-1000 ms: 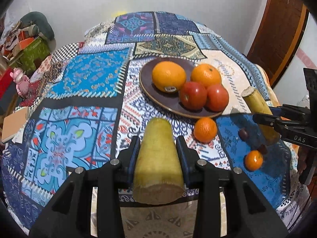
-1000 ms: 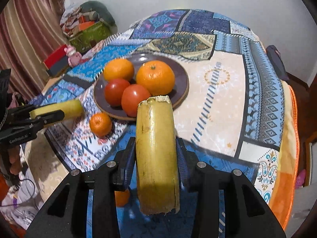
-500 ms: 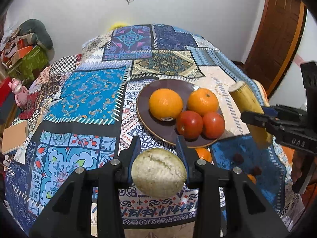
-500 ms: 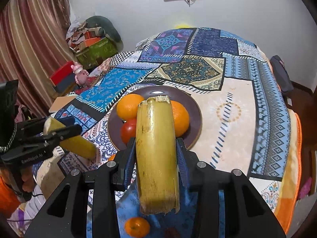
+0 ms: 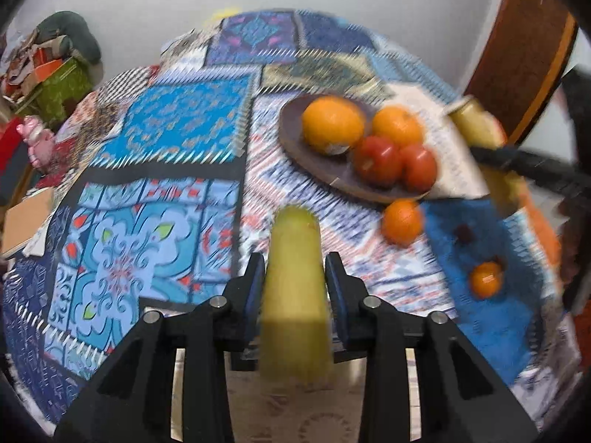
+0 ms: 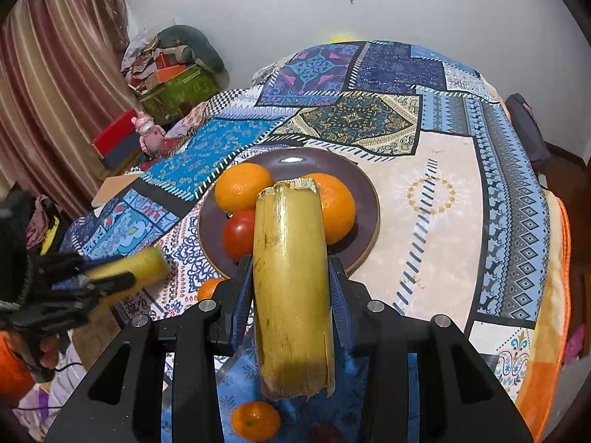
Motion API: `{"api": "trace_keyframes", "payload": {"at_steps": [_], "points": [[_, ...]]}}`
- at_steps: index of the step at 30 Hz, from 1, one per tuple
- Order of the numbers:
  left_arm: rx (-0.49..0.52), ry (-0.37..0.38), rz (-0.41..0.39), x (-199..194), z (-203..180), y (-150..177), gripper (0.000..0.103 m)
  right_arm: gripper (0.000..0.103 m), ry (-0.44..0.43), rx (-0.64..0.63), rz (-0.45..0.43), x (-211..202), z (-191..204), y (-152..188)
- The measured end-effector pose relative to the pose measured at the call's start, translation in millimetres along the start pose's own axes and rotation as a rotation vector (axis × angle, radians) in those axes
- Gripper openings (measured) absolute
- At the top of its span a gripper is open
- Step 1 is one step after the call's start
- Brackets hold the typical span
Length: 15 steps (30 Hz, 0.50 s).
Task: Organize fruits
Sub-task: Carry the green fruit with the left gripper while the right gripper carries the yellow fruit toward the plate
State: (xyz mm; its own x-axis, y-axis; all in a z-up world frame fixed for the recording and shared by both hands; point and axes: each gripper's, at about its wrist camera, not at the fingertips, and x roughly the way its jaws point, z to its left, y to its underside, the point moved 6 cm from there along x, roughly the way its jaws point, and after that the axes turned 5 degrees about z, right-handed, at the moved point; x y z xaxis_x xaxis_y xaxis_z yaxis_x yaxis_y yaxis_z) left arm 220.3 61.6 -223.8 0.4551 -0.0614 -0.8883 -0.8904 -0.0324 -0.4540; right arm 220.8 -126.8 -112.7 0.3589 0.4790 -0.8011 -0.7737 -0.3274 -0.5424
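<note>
Right wrist view: right gripper (image 6: 291, 280) clamps a cane piece (image 6: 291, 288), left gripper (image 5: 294, 277) tightens on another (image 5: 295, 288); next, probably both to the plate (image 6: 365, 192).

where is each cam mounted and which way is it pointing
Left wrist: rides the left gripper, angled down over the patchwork cloth toward the plate; its jaws are closing on a yellow-green stalk piece.
Right wrist: rides the right gripper, facing down toward the same plate; its pads clamp a yellow stalk piece.
Shared: plate, oranges, tomatoes, and each view shows the other gripper at its edge.
</note>
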Motion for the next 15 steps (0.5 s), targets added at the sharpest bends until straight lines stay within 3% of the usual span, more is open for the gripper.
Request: {"api": "trace_keyframes", "payload": {"at_steps": [4,7,11,15], "points": [[0.008,0.015,0.000,5.6,2.3,0.3,0.034,0.036,0.004,-0.005,-0.004,-3.6,1.8,-0.5],[0.009,0.026,0.052,25.1,0.8,3.2,0.035,0.036,0.000,0.006,-0.001,-2.4,-0.1,-1.7],[0.056,-0.020,0.018,28.4,-5.4,1.4,0.035,0.036,-0.004,0.012,0.000,-1.0,0.7,-2.3],[0.030,-0.005,0.016,27.1,-4.2,-5.5,0.034,0.036,-0.011,0.013,-0.008,-1.5,1.1,-7.3]]}}
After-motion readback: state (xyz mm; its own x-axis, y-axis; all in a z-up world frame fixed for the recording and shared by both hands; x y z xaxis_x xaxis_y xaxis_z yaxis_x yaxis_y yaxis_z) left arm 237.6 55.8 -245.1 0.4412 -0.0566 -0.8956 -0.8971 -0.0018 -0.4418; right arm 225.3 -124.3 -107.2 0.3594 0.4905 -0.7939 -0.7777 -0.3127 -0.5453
